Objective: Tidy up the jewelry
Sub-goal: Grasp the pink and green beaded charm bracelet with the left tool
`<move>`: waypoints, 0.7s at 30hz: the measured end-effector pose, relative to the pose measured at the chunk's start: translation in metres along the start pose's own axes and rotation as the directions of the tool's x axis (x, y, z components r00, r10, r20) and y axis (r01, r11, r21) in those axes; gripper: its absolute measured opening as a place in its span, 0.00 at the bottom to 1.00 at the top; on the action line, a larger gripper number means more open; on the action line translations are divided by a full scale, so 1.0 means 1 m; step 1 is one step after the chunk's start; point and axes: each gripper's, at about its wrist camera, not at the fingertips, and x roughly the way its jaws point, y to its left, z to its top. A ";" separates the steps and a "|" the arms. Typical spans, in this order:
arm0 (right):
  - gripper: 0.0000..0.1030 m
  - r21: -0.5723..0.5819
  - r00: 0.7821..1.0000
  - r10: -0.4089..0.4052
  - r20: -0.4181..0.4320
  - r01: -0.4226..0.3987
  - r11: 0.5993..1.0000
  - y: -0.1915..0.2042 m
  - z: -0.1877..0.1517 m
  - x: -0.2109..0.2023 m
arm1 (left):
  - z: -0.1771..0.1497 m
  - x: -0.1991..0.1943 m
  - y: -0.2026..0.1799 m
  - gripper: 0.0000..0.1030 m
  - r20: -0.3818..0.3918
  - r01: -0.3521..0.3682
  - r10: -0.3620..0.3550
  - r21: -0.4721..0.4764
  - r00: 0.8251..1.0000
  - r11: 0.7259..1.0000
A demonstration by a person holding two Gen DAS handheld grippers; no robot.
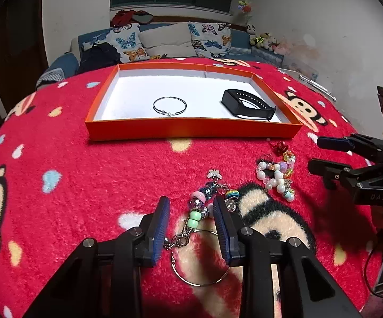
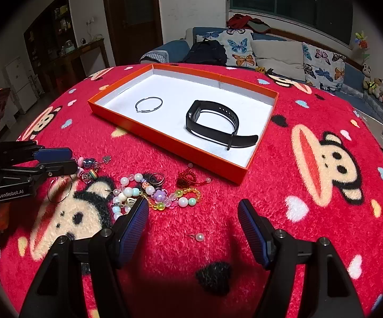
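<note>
Orange tray (image 1: 191, 128) holds bangle (image 1: 169, 106), black wristband (image 1: 247, 104).

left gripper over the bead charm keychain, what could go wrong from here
The open left gripper straddles the multicoloured bead keychain with its silver ring; closing on round beads may slip, leaving the chain dangling. Dragging it could snag the fuzzy red blanket or disturb the pearl bead bracelet nearby.

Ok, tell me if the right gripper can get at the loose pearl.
Probably yes. The right gripper is open and the pearl lies alone on the blanket, roughly between its fingers, with nothing over it. The bead pile sits off to the left.
</note>
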 end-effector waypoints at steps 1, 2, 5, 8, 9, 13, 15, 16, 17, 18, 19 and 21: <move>0.74 0.001 1.000 0.001 -0.001 -0.001 1.000 0.000 0.000 0.001 | 0.000 0.002 0.001 0.28 -0.002 0.011 -0.011 -0.003 1.000 1.000; 0.74 0.003 1.000 0.004 -0.003 -0.004 1.000 -0.001 0.001 0.002 | 0.000 0.003 0.001 0.24 -0.002 0.018 -0.018 -0.005 1.000 1.000; 0.74 0.007 1.000 0.008 -0.007 -0.008 1.000 0.000 0.001 0.004 | 0.000 0.004 0.002 0.16 0.007 0.029 -0.029 -0.004 1.000 1.000; 0.74 0.005 1.000 0.011 -0.010 -0.011 1.000 0.000 0.001 0.005 | 0.000 0.004 -0.001 0.14 0.009 0.021 -0.021 0.007 1.000 1.000; 0.74 0.003 1.000 0.010 -0.011 -0.010 1.000 0.001 0.001 0.005 | 0.000 0.004 -0.003 0.13 0.010 0.016 -0.016 0.010 1.000 1.000; 0.74 0.003 1.000 0.010 -0.012 -0.010 1.000 0.001 0.000 0.005 | 0.001 0.000 -0.008 0.13 0.026 -0.007 0.006 0.019 1.000 1.000; 0.74 0.004 1.000 0.010 -0.012 -0.010 1.000 0.001 0.000 0.005 | 0.001 -0.004 -0.009 0.13 0.033 -0.021 0.021 0.018 0.999 1.000; 0.74 0.004 1.000 0.012 -0.013 -0.012 1.000 0.001 0.000 0.005 | 0.000 -0.006 -0.009 0.13 0.037 -0.026 0.026 0.016 0.999 1.000; 0.74 0.005 1.000 0.014 -0.013 -0.014 1.000 0.001 -0.001 0.004 | 0.001 -0.009 -0.010 0.13 0.047 -0.030 0.030 0.014 0.998 0.999; 0.74 0.005 1.000 0.014 -0.012 -0.014 1.000 0.001 -0.001 0.004 | 0.002 -0.012 -0.011 0.13 0.054 -0.036 0.035 0.014 0.998 0.999; 0.74 0.004 1.000 0.014 -0.011 -0.014 1.000 0.001 -0.001 0.003 | 0.002 -0.015 -0.011 0.13 0.059 -0.044 0.043 0.014 0.997 0.999; 0.74 0.003 1.000 0.017 -0.010 -0.017 1.000 0.002 -0.001 0.002 | 0.003 -0.024 -0.011 0.13 0.076 -0.049 0.048 0.008 0.996 0.999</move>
